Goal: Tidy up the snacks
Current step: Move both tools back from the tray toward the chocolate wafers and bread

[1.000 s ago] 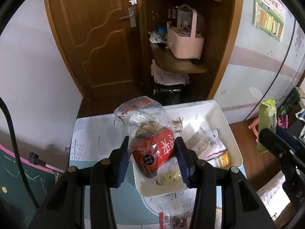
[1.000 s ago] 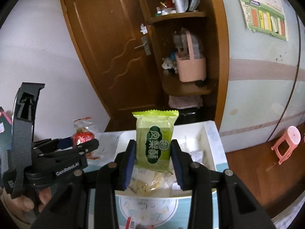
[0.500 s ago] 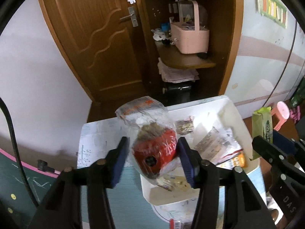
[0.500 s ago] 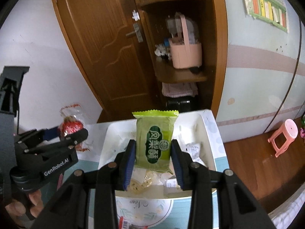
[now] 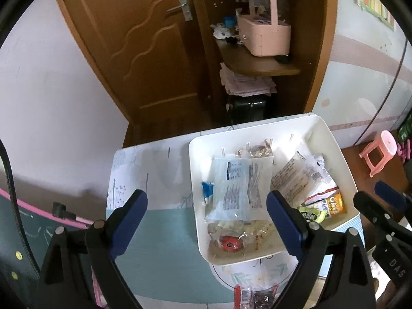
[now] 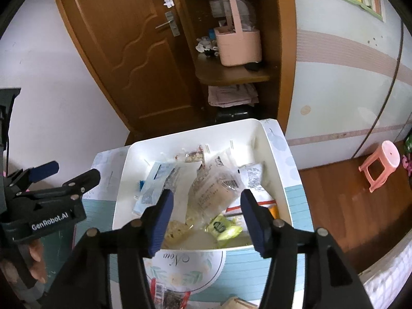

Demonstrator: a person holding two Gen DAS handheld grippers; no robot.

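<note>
A white tray (image 5: 195, 180) (image 6: 123, 180) full of snack packets sits on the patterned table. The red-labelled clear snack bag (image 5: 229, 243) lies in the tray's near corner, below my left gripper (image 5: 207, 203), whose jaws are opening wide and touch nothing. The green packet (image 6: 224, 228) (image 5: 311, 215) lies crumpled at the tray's near edge. Above it my right gripper (image 6: 208, 200) is opening too, with no packet pressed between its pads. Each gripper shows in the other's view: the left gripper (image 6: 73, 171), the right gripper (image 5: 373, 197).
A dark snack packet (image 5: 255, 296) (image 6: 167, 296) lies at the table's near edge. Beyond the table stand a wooden door (image 5: 144, 51) and shelves with a pink basket (image 5: 262, 36). A pink stool (image 6: 381, 162) stands on the floor at the right.
Both grippers sank toward the tray and opened. The red snack bag left the left jaws and the green packet left the right jaws; both now lie in the tray.
</note>
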